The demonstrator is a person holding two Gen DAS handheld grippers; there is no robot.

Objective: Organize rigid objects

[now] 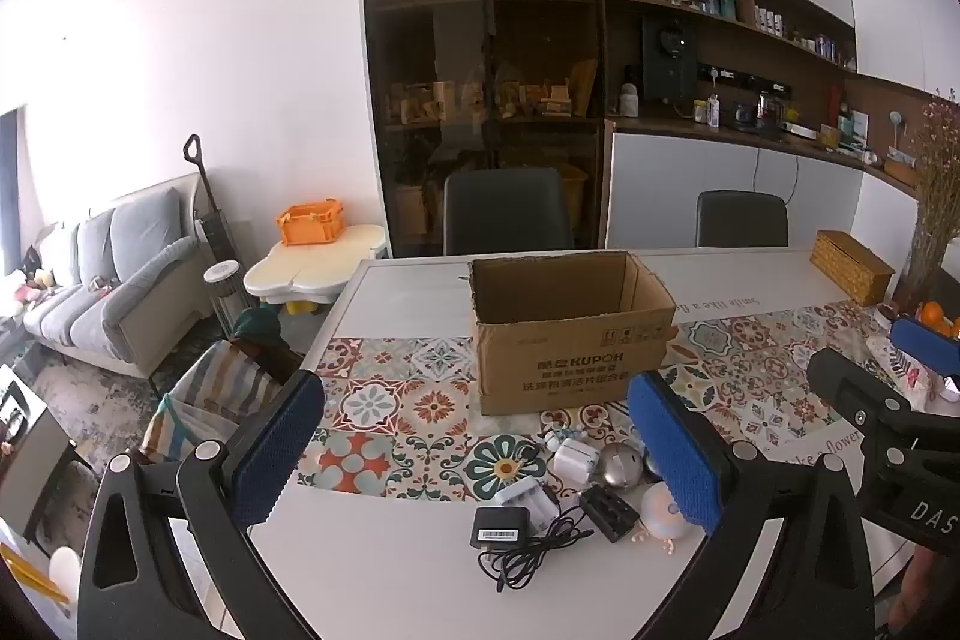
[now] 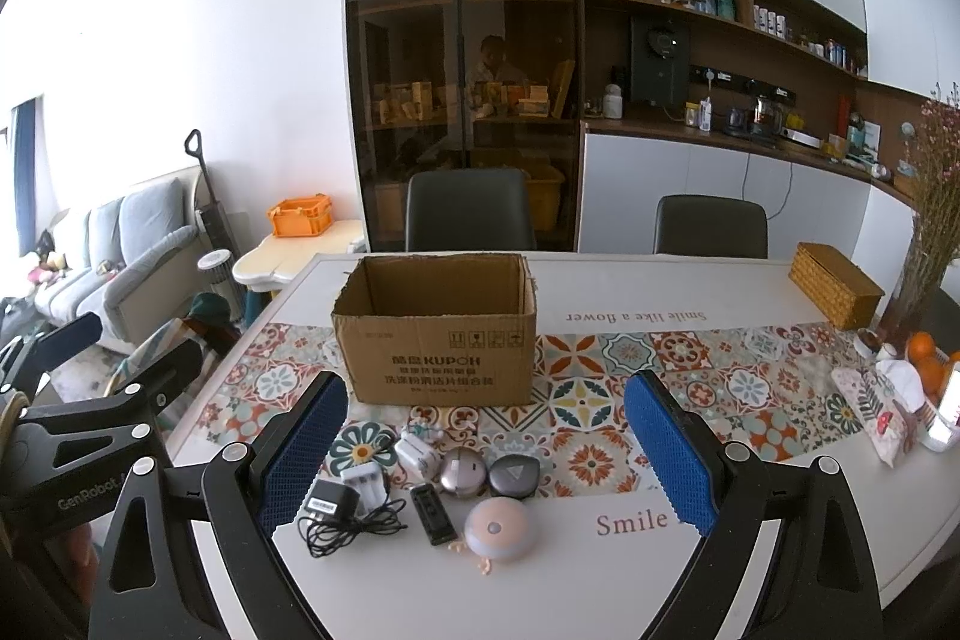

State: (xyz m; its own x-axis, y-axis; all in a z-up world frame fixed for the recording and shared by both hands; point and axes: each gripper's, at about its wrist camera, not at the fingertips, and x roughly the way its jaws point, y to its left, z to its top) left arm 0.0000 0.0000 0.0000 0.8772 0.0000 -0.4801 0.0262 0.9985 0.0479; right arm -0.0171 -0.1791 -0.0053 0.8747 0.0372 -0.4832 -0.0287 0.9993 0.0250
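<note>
Right wrist view: the right gripper (image 2: 486, 454) hangs with its blue pads wide apart and holding nothing, above a white table (image 2: 600, 568) crossed by a patterned tile runner (image 2: 690, 382). Between the pads lies the cluster of small objects: a black adapter with coiled cord (image 2: 333, 511), a white battery charger (image 2: 365, 478), a white plug cube (image 2: 420, 451), a silver round gadget (image 2: 461, 472), a grey rounded one (image 2: 511, 478), a black remote (image 2: 432, 514) and a pink round toy (image 2: 497, 529). At 12 o'clock from them stands an open cardboard box (image 2: 438, 358) (printed KUPOH on its front). A wicker box (image 2: 835, 285) sits at 2 o'clock, oranges (image 2: 927, 361) near the right edge.

In the left wrist view the left gripper (image 1: 474, 436) is equally wide and empty. Beyond the table stand two dark chairs (image 1: 507, 211), a glass cabinet (image 1: 486, 40), a grey sofa (image 1: 114, 274) at 9 o'clock and an orange crate (image 1: 311, 221).
</note>
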